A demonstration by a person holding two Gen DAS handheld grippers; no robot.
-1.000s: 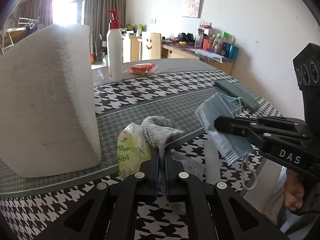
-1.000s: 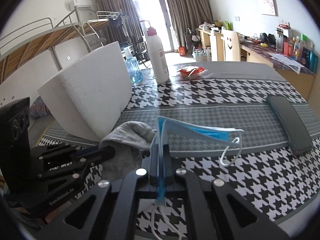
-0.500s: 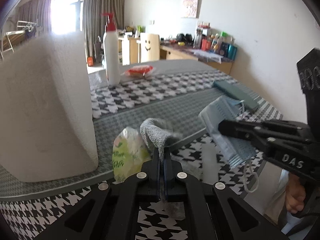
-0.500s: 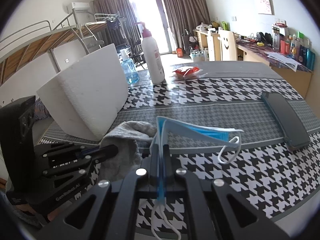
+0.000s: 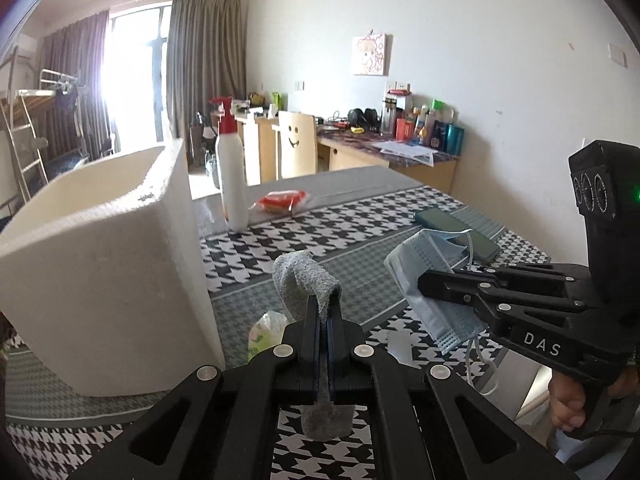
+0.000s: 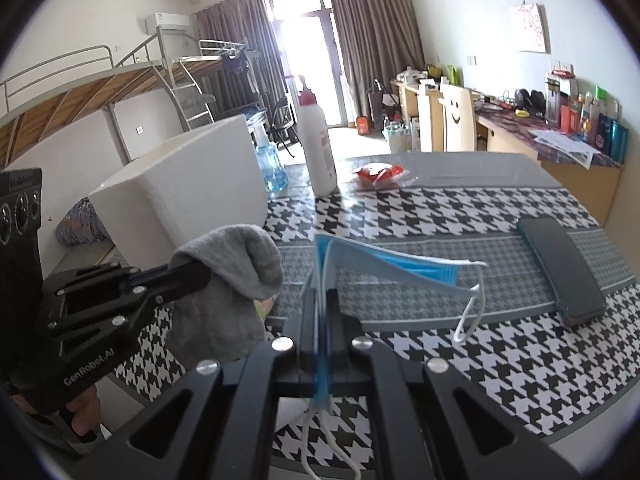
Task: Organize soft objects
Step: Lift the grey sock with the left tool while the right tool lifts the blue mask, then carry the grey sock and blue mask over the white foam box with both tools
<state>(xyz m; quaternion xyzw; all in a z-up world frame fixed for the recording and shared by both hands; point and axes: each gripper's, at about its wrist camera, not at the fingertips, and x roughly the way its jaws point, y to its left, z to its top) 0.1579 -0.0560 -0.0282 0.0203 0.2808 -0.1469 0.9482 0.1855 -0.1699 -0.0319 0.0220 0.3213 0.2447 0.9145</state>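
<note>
My left gripper (image 5: 323, 312) is shut on a grey sock (image 5: 306, 280), which droops over its fingertips above the table; in the right wrist view the same sock (image 6: 228, 280) hangs from the left gripper (image 6: 200, 274). My right gripper (image 6: 323, 300) is shut on a blue face mask (image 6: 384, 266), held up off the table with its ear loops dangling. From the left wrist view the mask (image 5: 430, 292) shows at the right gripper's (image 5: 424, 280) tips. A white foam box (image 5: 104, 256) stands open-topped to the left. A small green-printed packet (image 5: 266, 330) lies on the table below the sock.
A houndstooth cloth covers the table (image 6: 460, 208). On it stand a white pump bottle (image 6: 318, 148), a blue sanitiser bottle (image 6: 272, 166), a red snack packet (image 6: 378, 174) and a dark phone (image 6: 560, 268). A person's hand (image 5: 568, 404) holds the right gripper's handle.
My left gripper has risen with the sock, lifting it clear of the green packet and showing the foam box's open top. The right gripper and mask have stayed about where they were.
</note>
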